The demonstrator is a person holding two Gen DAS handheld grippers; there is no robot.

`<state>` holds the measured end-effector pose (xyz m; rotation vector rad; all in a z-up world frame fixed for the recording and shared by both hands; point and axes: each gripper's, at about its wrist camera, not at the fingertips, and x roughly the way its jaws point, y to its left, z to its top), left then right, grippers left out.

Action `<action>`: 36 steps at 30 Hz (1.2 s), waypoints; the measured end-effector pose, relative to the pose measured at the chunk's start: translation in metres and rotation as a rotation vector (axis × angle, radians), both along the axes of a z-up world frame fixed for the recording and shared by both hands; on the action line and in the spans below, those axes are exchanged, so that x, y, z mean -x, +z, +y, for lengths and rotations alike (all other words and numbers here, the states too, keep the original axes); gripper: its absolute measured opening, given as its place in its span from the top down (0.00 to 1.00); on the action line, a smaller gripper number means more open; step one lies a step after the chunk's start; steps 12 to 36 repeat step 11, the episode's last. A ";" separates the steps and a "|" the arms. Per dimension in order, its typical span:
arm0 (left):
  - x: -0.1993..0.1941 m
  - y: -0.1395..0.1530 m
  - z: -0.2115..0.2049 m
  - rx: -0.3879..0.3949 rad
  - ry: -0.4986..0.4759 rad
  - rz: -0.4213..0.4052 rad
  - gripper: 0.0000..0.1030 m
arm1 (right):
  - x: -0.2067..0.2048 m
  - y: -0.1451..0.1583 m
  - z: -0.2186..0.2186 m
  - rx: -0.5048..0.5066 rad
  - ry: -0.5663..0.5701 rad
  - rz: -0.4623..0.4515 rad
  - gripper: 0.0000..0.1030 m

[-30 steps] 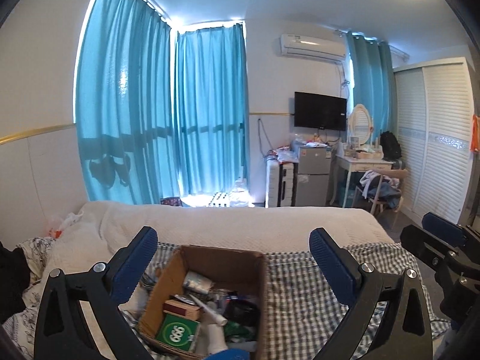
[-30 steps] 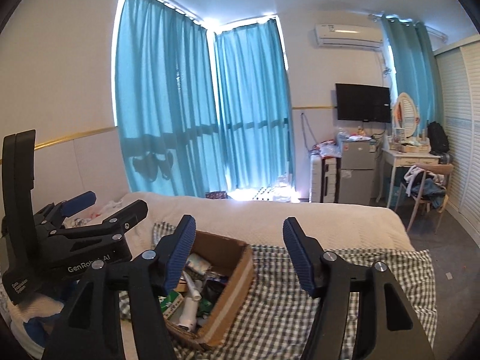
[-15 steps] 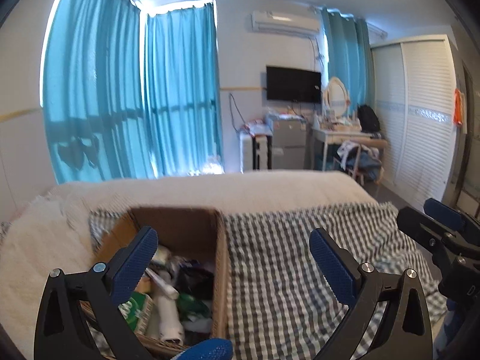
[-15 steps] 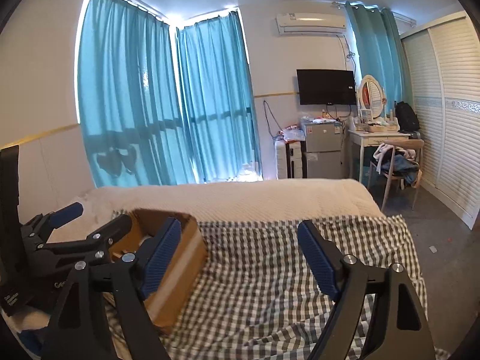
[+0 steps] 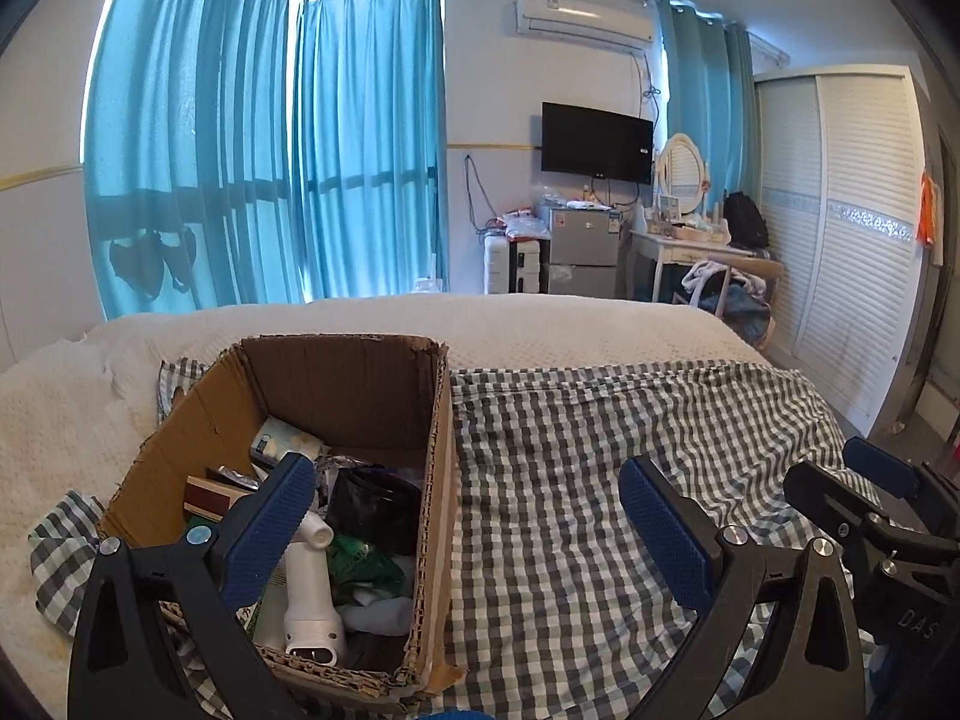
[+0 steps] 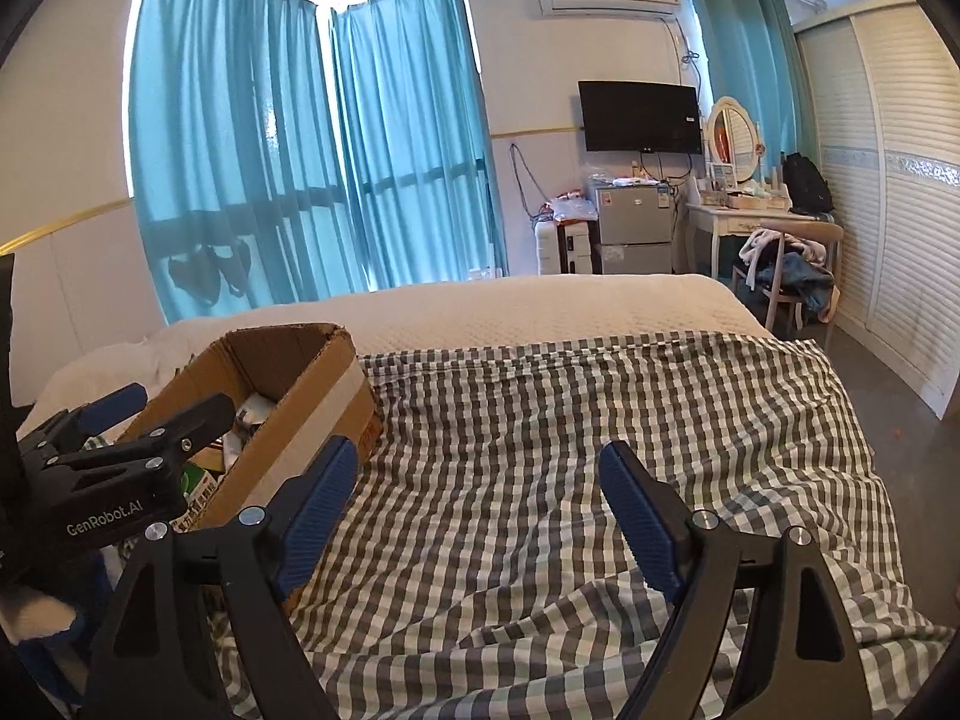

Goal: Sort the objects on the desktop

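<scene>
— So which hand was closer to the cardboard box point(image 5: 336, 420) just then?

— My left gripper point(image 5: 462, 534). I had its fingers point(image 5: 270, 522) spread wide with nothing between them, one pad already over the box's open top, the other out over the checked cloth point(image 5: 600, 450). The box sat on the bed point(image 5: 540, 324) toward its left edge, on the left end of that cloth, so its contents lay ahead and a shade left of me.

— And the thing to pick?

— I judged the white bottle point(image 5: 312, 588) likeliest. It lay near the box's front wall, long axis running roughly away from me, cap end farther in, crowded by a black pouch point(image 5: 372, 504) and green packets. I reckoned I'd need to close across its width.

— Your right?

— The right gripper point(image 6: 474, 522) was off to the box's right, over bare cloth, its jaws just opened wider and empty. Both tilted gently downward toward the bed.
</scene>
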<state>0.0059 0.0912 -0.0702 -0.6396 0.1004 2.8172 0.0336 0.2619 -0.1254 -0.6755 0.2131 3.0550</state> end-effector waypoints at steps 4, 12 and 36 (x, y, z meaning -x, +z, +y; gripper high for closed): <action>-0.001 -0.003 -0.003 0.007 0.011 -0.003 0.00 | 0.001 0.000 -0.008 -0.013 0.003 -0.002 0.19; -0.001 -0.004 -0.006 0.018 0.020 -0.013 0.00 | 0.004 -0.002 -0.014 -0.010 -0.003 -0.023 0.17; -0.001 -0.004 -0.006 0.018 0.020 -0.013 0.00 | 0.004 -0.002 -0.014 -0.010 -0.003 -0.023 0.17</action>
